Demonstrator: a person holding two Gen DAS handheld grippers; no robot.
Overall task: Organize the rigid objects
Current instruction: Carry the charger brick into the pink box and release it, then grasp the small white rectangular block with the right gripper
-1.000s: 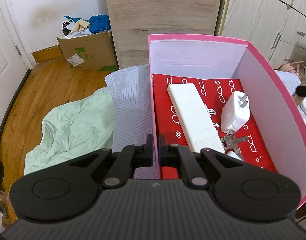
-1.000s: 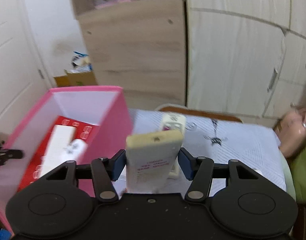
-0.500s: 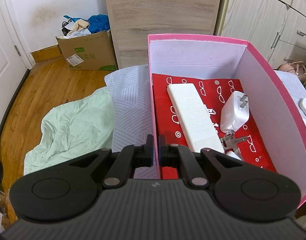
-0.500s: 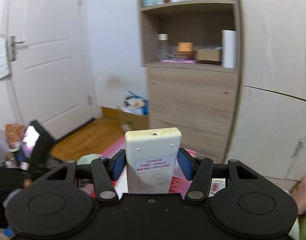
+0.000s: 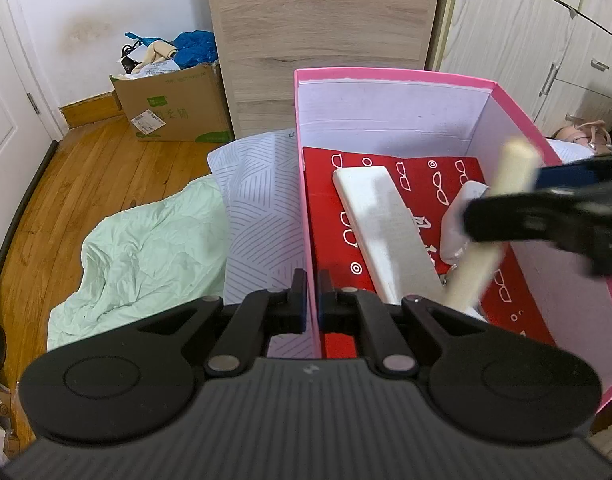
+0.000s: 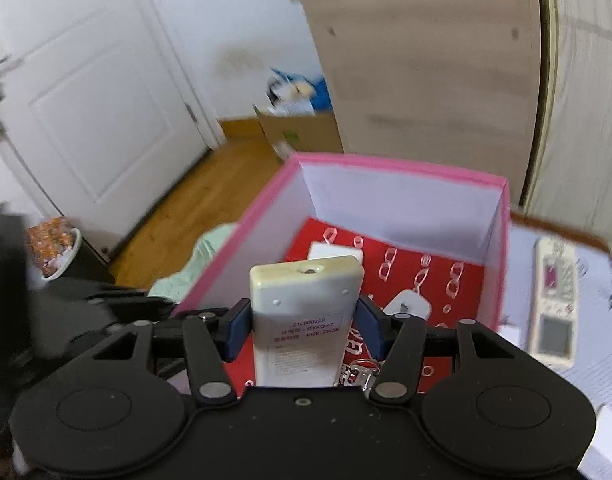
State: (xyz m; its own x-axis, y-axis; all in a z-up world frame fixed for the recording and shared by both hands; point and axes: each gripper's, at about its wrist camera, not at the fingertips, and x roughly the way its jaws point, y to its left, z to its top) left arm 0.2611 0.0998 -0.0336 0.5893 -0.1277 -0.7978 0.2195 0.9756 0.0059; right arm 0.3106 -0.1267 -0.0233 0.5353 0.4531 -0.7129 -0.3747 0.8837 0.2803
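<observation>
A pink box (image 5: pixel 385 74) with a red glasses-print floor sits on the bed. My left gripper (image 5: pixel 312 300) is shut on its left wall. Inside lie a long white remote (image 5: pixel 381 232), a white charger plug (image 6: pixel 407 306) and keys (image 6: pixel 357 372). My right gripper (image 6: pixel 304 320) is shut on a cream remote (image 6: pixel 306 312), label side up, and holds it over the pink box (image 6: pixel 385 160). The left wrist view shows that cream remote (image 5: pixel 485 240) tilted above the box's right half, blurred, with the right gripper's black fingers (image 5: pixel 545 216) reaching in from the right.
Another remote with a grey screen (image 6: pixel 553 300) lies on the patterned sheet right of the box. A green sheet (image 5: pixel 146 248) hangs off the bed at left. On the wood floor beyond stands a cardboard box (image 5: pixel 174 104), beside a wooden cabinet (image 5: pixel 325 20).
The right gripper swung left with the cream remote, from beside the box to above its inside, and now shows in the left wrist view. The left gripper kept its hold and stayed put.
</observation>
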